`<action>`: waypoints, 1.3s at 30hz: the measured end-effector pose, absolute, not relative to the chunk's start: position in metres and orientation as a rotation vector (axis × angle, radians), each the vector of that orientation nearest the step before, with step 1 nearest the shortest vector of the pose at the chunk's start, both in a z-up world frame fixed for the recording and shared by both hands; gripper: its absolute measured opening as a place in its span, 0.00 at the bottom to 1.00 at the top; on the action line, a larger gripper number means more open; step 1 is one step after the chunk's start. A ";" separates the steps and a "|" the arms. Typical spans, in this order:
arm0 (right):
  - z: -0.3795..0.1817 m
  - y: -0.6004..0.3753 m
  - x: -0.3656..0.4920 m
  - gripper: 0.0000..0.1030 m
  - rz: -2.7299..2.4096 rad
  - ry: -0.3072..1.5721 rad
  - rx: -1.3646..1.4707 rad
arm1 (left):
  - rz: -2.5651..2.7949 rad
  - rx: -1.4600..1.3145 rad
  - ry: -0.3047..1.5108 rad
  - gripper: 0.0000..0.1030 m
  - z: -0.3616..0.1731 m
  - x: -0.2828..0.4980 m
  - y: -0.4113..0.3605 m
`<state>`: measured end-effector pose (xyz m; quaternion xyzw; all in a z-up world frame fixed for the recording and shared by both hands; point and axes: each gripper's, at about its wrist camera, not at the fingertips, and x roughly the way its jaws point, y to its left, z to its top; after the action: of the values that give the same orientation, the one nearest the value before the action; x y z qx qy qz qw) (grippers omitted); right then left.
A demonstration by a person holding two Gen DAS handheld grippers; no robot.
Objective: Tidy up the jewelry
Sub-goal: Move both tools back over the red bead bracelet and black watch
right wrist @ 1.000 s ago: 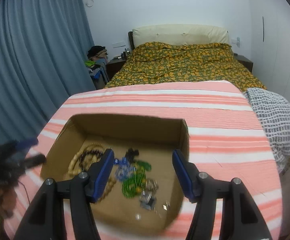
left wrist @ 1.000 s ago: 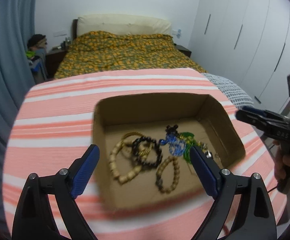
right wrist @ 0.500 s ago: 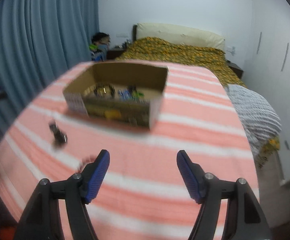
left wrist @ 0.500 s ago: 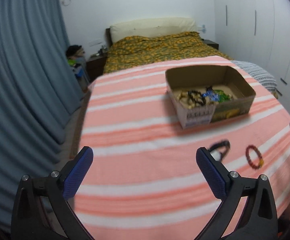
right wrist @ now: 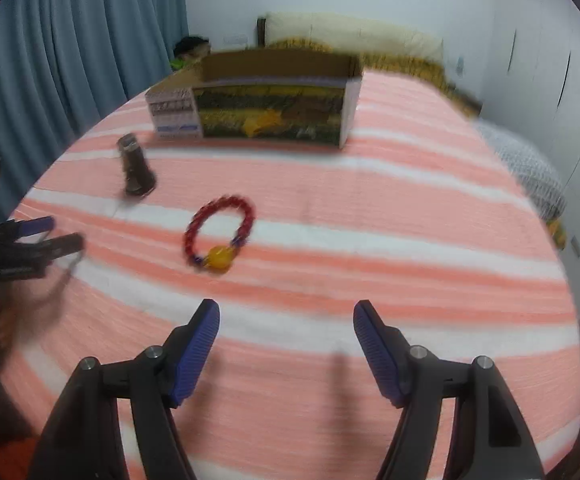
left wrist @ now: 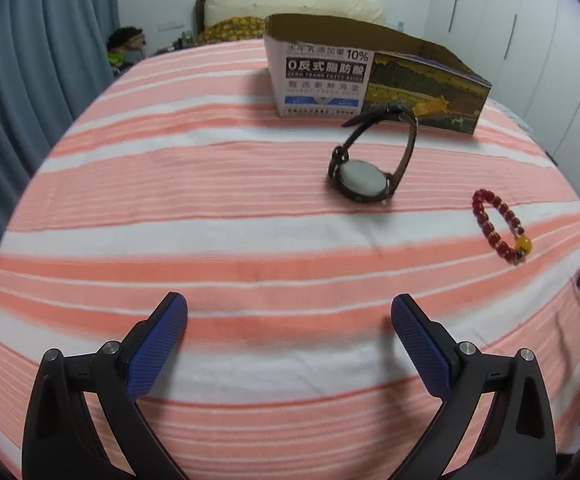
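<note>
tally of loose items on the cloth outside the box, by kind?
Wristwatch: 1, dark strap, standing on its edge just in front of the cardboard box: wristwatch
Bead bracelet: 1, red with one yellow bead: bead bracelet
Total: 2
Box contents are not visible from either wrist view.
</note>
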<state>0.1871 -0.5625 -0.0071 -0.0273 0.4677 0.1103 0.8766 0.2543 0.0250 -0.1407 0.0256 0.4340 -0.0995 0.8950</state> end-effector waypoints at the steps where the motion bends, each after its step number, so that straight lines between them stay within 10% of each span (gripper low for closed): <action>1: -0.008 -0.565 0.184 0.69 0.249 1.049 -0.006 | -0.200 0.049 0.897 0.99 -0.141 0.255 0.025; 9: 0.059 -0.595 0.129 0.75 0.242 1.049 0.001 | -0.175 0.023 0.918 0.99 -0.150 0.256 0.033; 20: -0.008 -0.539 0.183 0.74 0.222 0.812 0.019 | -0.149 0.076 0.929 1.00 -0.152 0.253 0.028; 39: -0.039 -0.553 0.242 0.74 -0.018 0.973 -0.048 | -0.151 0.076 0.929 1.00 -0.151 0.253 0.028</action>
<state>0.2418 -0.5532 -0.0393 -0.0231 0.4676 -0.0087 0.8836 0.2532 0.0276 -0.1511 0.0368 0.4477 -0.0725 0.8905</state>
